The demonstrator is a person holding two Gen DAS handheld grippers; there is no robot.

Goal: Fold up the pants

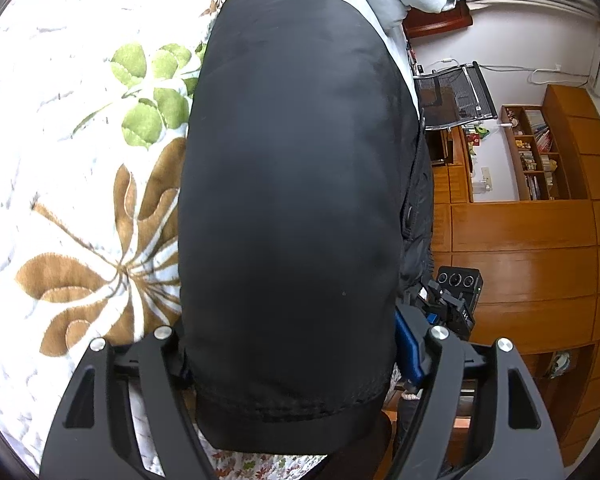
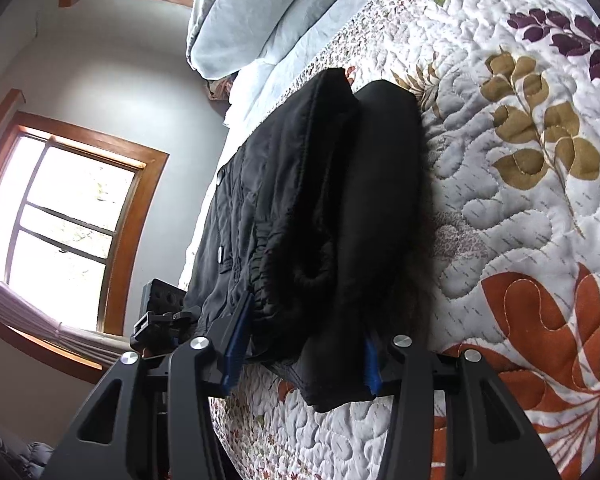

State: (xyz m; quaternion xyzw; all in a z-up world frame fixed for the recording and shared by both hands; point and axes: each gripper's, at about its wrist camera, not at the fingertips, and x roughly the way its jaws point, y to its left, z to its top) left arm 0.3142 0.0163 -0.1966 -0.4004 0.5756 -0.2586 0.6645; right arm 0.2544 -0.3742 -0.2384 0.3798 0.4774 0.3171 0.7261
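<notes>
Black pants (image 1: 288,200) lie folded lengthwise on a floral quilted bed, a hemmed leg end nearest the left wrist camera. My left gripper (image 1: 292,364) has its jaws wide apart on either side of that leg end; the blue pad (image 1: 410,348) shows on the right finger. In the right wrist view the pants (image 2: 320,208) lie bunched, waistband with snaps at the left. My right gripper (image 2: 300,364) is also spread around the near fabric, blue pads (image 2: 236,344) on both sides. Neither gripper pinches the fabric.
The quilt (image 2: 520,220) covers the bed, with pale blue pillows (image 2: 252,12) at its head. The other gripper's body (image 1: 452,304) shows beside the pants. Wooden cabinets and shelves (image 1: 540,208) stand beyond the bed edge, and windows (image 2: 68,208) on the wall.
</notes>
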